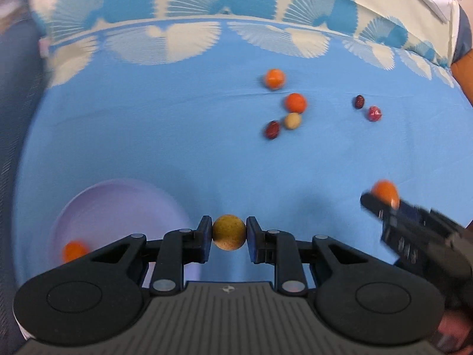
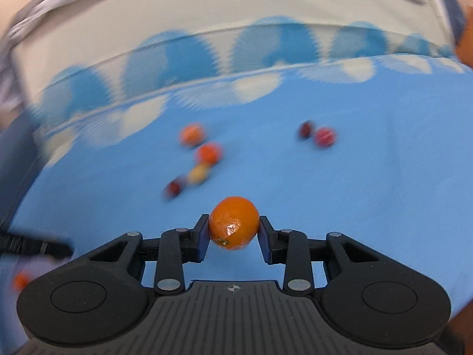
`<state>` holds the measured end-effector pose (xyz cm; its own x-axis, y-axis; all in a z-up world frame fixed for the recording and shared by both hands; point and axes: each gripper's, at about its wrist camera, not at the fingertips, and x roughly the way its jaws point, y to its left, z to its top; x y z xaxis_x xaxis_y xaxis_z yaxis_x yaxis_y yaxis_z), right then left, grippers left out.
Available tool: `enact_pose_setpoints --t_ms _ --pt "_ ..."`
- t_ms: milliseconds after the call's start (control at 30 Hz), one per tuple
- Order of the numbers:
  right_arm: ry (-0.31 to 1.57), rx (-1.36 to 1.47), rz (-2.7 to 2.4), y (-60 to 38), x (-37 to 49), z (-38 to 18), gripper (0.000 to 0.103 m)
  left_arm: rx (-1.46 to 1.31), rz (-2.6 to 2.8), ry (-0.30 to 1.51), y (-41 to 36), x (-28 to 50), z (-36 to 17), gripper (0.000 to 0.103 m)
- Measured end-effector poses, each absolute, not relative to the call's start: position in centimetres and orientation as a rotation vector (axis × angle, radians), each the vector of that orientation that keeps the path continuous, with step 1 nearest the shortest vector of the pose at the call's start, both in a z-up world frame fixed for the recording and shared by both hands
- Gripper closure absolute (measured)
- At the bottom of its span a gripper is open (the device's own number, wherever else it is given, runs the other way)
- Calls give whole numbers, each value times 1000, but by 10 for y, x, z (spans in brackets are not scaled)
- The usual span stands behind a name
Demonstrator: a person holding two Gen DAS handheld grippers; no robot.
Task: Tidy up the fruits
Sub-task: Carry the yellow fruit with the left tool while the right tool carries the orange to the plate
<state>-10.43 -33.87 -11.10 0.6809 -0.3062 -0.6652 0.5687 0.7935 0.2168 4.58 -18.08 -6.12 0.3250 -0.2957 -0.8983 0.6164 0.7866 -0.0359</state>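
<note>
My left gripper (image 1: 229, 232) is shut on a yellow-brown round fruit (image 1: 229, 230), just right of a pale lilac plate (image 1: 118, 207) that holds one orange fruit (image 1: 75, 250). My right gripper (image 2: 234, 226) is shut on an orange kumquat-like fruit (image 2: 233, 222) above the blue cloth; it also shows in the left wrist view (image 1: 384, 192) at the right. Loose fruits lie further back: two orange ones (image 1: 275, 78) (image 1: 295, 102), a beige one (image 1: 292, 120), dark red ones (image 1: 272, 130) (image 1: 359, 101) and a pink-red one (image 1: 375, 114).
A blue tablecloth (image 1: 177, 133) with a cream fan-pattern border (image 1: 165, 41) covers the table. Its far edge drops off behind the border. The same loose fruits appear blurred in the right wrist view (image 2: 207, 152).
</note>
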Motion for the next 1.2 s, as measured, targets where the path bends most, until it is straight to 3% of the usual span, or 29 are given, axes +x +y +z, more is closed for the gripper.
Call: enact_pose_setpoints --t_ms 500,1200 --pt "590 180 -167 -177 -137 -29 67 239 -442 970 -26 -24 -3 76" --pt "592 33 -104 -121 -155 -14 67 107 -408 933 29 -40 6 76"
